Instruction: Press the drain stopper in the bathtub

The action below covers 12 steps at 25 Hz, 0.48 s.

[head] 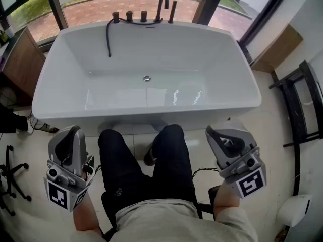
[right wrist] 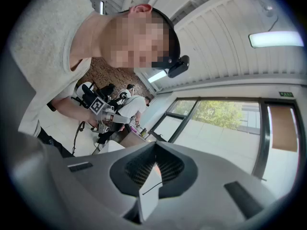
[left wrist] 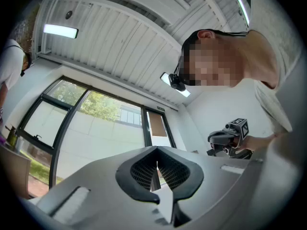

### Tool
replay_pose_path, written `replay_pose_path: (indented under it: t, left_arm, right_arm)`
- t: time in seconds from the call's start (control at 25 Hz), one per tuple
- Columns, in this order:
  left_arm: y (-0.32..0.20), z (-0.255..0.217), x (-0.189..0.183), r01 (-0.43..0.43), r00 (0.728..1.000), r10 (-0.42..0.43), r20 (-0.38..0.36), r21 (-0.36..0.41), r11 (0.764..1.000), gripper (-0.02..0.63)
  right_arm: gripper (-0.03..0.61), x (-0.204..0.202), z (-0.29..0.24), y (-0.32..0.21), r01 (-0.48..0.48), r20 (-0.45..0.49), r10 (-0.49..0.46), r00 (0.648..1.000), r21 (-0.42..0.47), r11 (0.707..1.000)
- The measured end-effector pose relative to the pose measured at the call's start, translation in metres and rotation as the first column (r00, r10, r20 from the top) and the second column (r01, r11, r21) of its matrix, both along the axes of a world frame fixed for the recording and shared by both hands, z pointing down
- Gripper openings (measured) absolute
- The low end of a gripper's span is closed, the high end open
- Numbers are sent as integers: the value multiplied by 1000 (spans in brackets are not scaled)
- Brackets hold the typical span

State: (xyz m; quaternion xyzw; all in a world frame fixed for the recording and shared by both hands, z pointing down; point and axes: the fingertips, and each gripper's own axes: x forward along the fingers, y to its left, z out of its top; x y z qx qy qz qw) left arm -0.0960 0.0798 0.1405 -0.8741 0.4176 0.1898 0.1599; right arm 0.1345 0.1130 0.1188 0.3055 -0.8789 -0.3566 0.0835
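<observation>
**Status: Both Claws Closed and Held Outside the Bathtub**

1. Left claw (head: 74,131): the jaws are pressed together with nothing between them. The unit sits low at the left of the head view, beside the person's left leg (head: 118,160), outside the bathtub (head: 151,109). Its own camera looks up at the ceiling and the windows (left wrist: 72,123).

2. Right claw (head: 216,133): the jaws are likewise pressed together and hold nothing. The unit sits at the right of the head view, beside the right leg, just short of the tub's near rim. Its own camera also points upward.

3. Drain stopper (head: 147,78): a small round metal fitting on the tub floor, roughly central along the tub's length and nearer the far wall. It is well apart from both claws, and neither touches it.

4. Fittings: the dark faucet (head: 162,5) stands on the far rim. A dark hose (head: 108,34) hangs from the rim down the inner wall.
</observation>
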Motion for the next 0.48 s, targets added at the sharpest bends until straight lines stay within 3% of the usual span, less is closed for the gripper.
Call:
replay_pose_path:
  t: [0.2, 0.28, 0.32, 0.4, 0.48]
  left_arm:
    - [-75, 43, -6, 42, 989, -53, 139, 82, 996, -9]
    - [-110, 65, -4, 64, 982, -78, 173, 82, 995, -9]
    - [-127, 76, -4, 74, 980, -86, 182, 75, 995, -9]
    - [-163, 98, -6, 89, 975, -99, 197, 59, 994, -9]
    - [-197, 116, -10, 106, 973, -111, 203, 34, 994, -9]
  right_arm:
    - [0, 2, 68, -94, -19, -144, 1, 990, -122, 992]
    - [0, 8, 105, -141, -41, -236, -16, 972, -231, 972]
    - [0, 15, 128, -166, -87, -276, -5, 961, -319, 944]
    - [0, 28, 176, -222, -193, -334, 20, 942, -492, 849]
    - [0, 32, 221, -285, -217, -397, -28, 918, -557, 802]
